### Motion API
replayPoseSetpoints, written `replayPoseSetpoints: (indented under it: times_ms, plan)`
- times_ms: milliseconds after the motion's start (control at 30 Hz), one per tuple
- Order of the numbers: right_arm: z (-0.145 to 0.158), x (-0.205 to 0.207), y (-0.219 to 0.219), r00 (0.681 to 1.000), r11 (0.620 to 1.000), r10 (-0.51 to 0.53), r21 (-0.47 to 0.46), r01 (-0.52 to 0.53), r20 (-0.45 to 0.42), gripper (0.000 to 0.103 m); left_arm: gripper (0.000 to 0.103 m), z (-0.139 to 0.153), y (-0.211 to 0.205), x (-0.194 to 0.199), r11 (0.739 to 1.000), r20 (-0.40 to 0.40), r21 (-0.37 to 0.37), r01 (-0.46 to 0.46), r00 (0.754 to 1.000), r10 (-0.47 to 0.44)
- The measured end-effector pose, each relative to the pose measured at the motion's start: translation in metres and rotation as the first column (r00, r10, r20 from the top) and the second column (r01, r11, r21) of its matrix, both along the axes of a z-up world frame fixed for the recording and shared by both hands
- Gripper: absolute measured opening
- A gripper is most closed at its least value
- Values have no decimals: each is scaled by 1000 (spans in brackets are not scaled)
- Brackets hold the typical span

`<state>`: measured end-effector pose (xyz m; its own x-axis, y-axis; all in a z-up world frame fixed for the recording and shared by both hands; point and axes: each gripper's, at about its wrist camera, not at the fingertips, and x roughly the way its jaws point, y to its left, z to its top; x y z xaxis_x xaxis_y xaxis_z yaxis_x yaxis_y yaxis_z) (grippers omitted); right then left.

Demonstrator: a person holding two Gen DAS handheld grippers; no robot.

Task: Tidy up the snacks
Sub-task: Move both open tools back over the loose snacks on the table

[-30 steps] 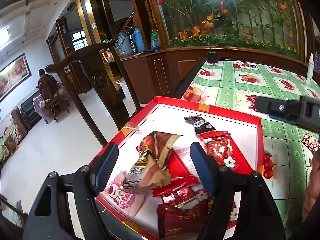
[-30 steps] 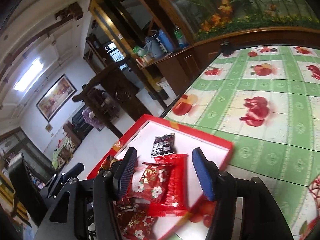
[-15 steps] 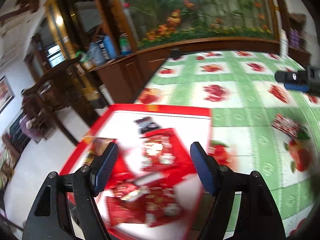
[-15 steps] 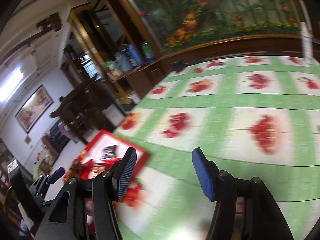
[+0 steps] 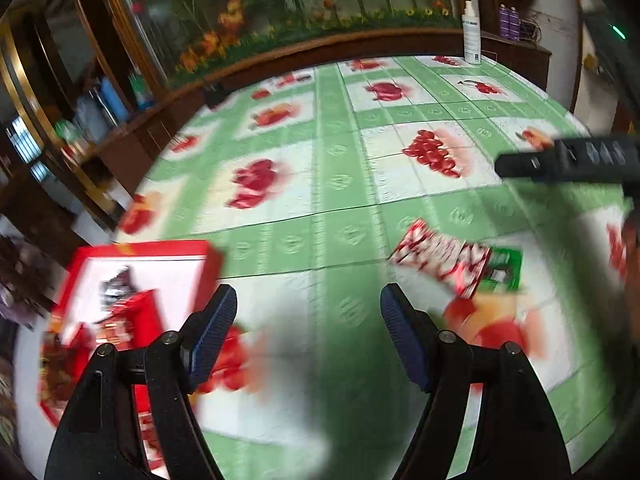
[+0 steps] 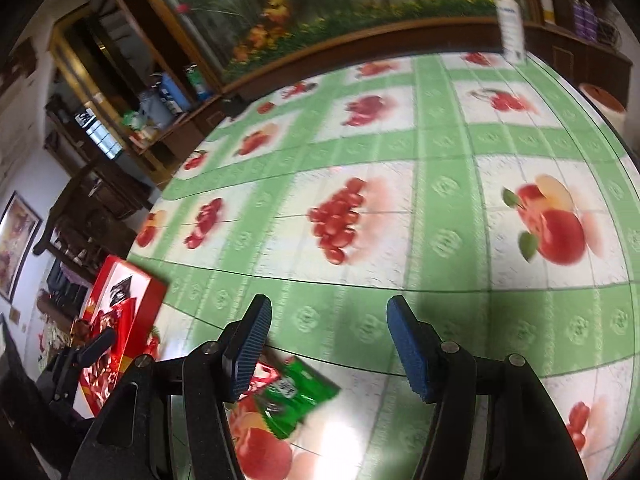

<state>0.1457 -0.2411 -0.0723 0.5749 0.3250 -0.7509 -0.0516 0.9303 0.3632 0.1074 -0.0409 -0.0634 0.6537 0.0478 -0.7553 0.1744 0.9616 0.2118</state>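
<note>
A red box (image 5: 132,254) with a white floor holds several red snack packets at the table's left edge; it also shows in the right wrist view (image 6: 132,292). A red-and-white snack packet (image 5: 436,256) lies on a green packet (image 5: 504,270) on the tablecloth, right of my left gripper (image 5: 308,332), which is open and empty. In the right wrist view the green packet (image 6: 296,396) lies just below and left of my right gripper (image 6: 328,344), open and empty. The right gripper's body (image 5: 568,164) shows at far right in the left view.
The table wears a green-and-white fruit-print cloth (image 6: 440,240). A white bottle (image 5: 471,36) stands at the far edge by a wooden ledge under a flower panel. Wooden chairs (image 6: 92,204) and shelves stand left of the table.
Both grippers have swung right, away from the red box, which slid to the left of both views. The red-and-white and green packets have come into view. Both stayed open.
</note>
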Motion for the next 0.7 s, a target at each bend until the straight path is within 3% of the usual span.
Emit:
replayPoseSetpoints:
  times_ms: [333, 433, 533, 700]
  plan:
    - [7, -5, -31, 995, 987, -98, 123, 101, -25, 63, 74, -11, -38, 45, 980, -169, -160, -116, 982, 88]
    - [9, -5, -32, 995, 985, -101, 135, 103, -23, 63, 74, -20, -47, 48, 978, -179, -148, -146, 977, 119]
    - [11, -6, -29, 996, 986, -89, 139, 92, -23, 63, 74, -29, -52, 45, 987, -182, -87, -132, 977, 115]
    - [13, -8, -29, 995, 986, -94, 136, 96, -17, 63, 74, -32, -34, 26, 995, -168, -23, -98, 981, 93]
